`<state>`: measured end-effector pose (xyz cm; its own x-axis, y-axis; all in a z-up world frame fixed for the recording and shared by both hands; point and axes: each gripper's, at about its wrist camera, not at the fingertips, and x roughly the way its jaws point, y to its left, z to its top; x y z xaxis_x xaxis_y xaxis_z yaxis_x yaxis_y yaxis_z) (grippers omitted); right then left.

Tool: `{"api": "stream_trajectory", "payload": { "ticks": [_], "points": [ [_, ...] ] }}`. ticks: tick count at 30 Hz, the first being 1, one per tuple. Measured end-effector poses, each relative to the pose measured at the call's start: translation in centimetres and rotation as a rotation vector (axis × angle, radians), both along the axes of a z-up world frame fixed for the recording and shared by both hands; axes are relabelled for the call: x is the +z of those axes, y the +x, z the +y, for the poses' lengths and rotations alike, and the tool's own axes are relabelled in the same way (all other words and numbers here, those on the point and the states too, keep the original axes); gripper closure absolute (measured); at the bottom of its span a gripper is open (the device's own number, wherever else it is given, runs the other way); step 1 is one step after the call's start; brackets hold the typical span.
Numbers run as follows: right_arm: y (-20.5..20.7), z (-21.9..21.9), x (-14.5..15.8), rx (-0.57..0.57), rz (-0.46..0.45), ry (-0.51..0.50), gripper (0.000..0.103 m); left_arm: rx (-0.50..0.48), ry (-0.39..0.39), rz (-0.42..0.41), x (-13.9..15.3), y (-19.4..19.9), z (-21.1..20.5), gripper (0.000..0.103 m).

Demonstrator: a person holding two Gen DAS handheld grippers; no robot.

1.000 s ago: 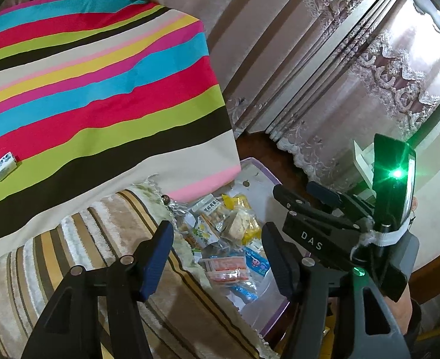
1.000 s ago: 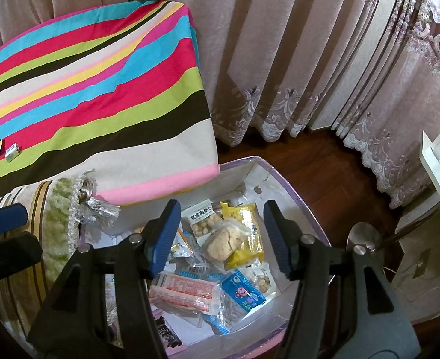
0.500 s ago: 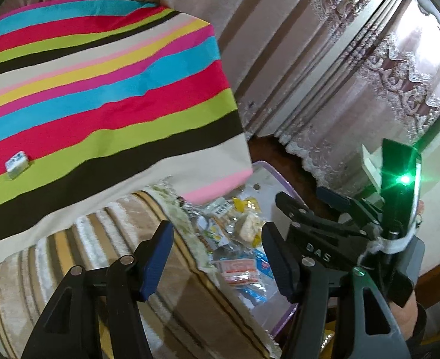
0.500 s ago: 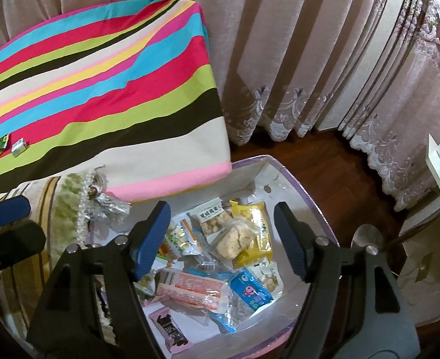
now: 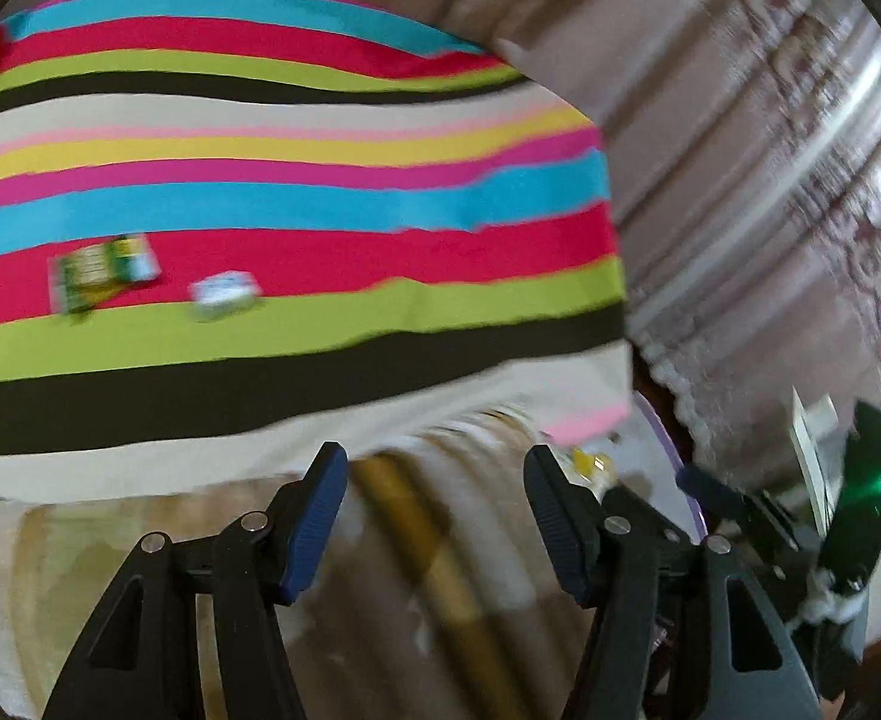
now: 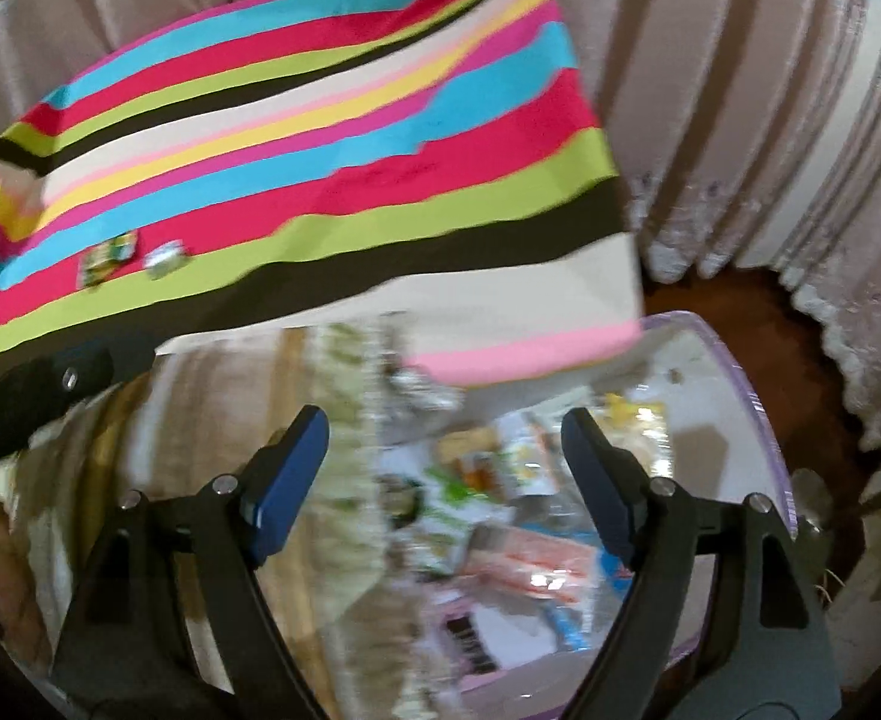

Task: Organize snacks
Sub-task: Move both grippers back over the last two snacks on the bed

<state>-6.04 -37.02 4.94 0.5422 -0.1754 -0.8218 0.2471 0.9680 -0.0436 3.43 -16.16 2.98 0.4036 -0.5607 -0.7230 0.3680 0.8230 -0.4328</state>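
In the left wrist view, the left tool [image 5: 434, 516] hangs with its blue-padded fingers [image 5: 314, 516] spread wide and nothing between them, above a brown and beige striped cover [image 5: 440, 570] that is blurred. Beyond it lies the striped cloth [image 5: 320, 192] in bands of blue, red, green, black, cream, yellow and pink. Two small snack packets rest on its red band, just beside each other but apart: a green packet [image 5: 101, 270] to the left and a white packet [image 5: 224, 291] to the right. At the right edge a corner of the purple-rimmed bin [image 5: 674, 468] shows past the cloth, with the right tool [image 5: 740, 510] over it; from here its jaws cannot be judged. Lace-edged curtains [image 5: 770, 192] hang behind. In the right wrist view, the right tool [image 6: 443, 474] is open wide and empty, poised over the bin [image 6: 764, 420], which sits on the dark wood floor [image 6: 734, 312] at the foot of the cloth [image 6: 350, 138]. The bin holds a blurred heap of snack packets [image 6: 524, 546], pink, blue, yellow and green among them. The green packet [image 6: 107, 258] and white packet [image 6: 164, 258] lie far left on the cloth, well apart from the bin.
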Motion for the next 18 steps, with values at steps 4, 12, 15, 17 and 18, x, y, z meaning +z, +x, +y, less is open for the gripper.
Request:
{"api": "stream_trajectory", "payload": {
  "ticks": [4, 12, 15, 17, 18],
  "points": [
    [0.6, 2.6, 0.5, 0.066, -0.026, 0.071, 0.021, 0.121, 0.007, 0.014, -0.4, 1.1, 4.3, 0.041],
    [3.8, 8.1, -0.6, 0.186, 0.003, 0.143, 0.021, 0.262, 0.015, 0.073, -2.6, 3.0, 12.6, 0.041],
    [5.4, 9.8, -1.0, 0.209, 0.026, 0.100, 0.020, 0.239, 0.051, 0.040, -2.2, 4.2, 14.1, 0.041],
    [6.6, 10.6, -1.2, 0.245, 0.045, 0.110, 0.020, 0.198, 0.108, 0.005, -1.8, 5.4, 14.1, 0.041],
    [7.3, 11.1, -1.5, 0.258, 0.056, 0.112, 0.020, 0.168, 0.141, -0.022, -1.6, 6.2, 14.0, 0.041]
  ]
}}
